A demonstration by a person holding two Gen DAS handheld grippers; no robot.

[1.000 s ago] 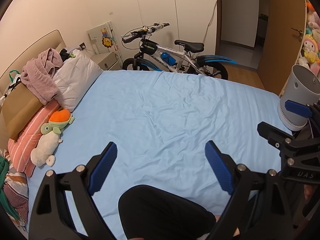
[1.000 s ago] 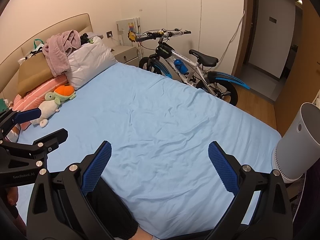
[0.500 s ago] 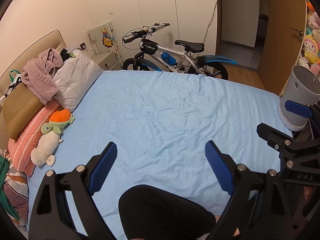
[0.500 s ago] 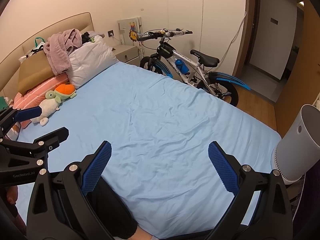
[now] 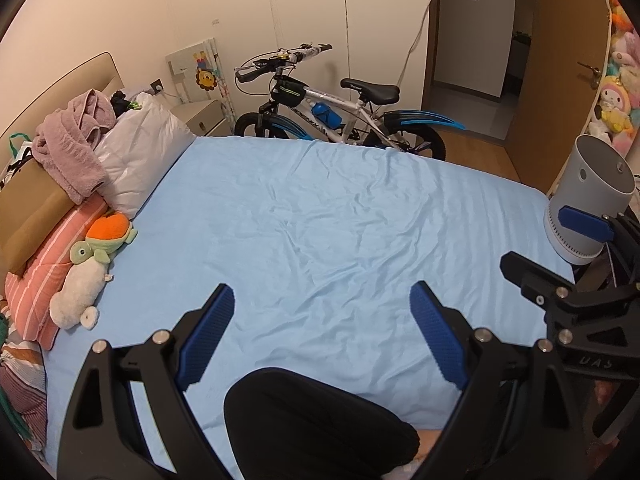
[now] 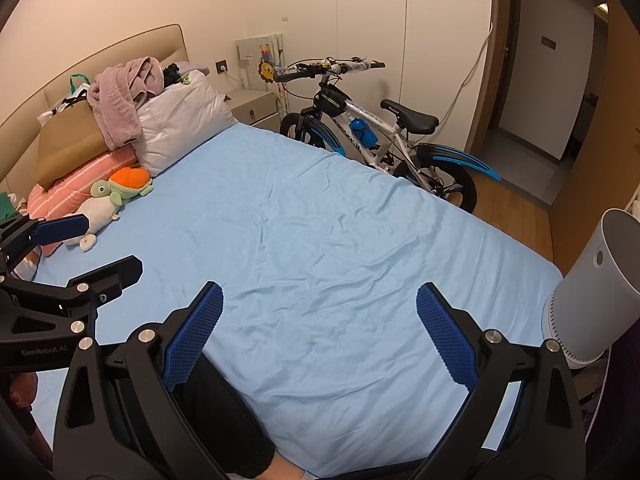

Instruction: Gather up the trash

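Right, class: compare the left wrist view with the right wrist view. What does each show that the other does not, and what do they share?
Left wrist only: plush toys by the door at the right edge, and the right gripper, open, beside the white cylinder.

Right wrist only: the left gripper, open, at the left edge.

Both: the blue bed, the bicycle, the pillows with a pink towel, the turtle toy, and a dark trouser leg on the bed. No trash is plainly visible.
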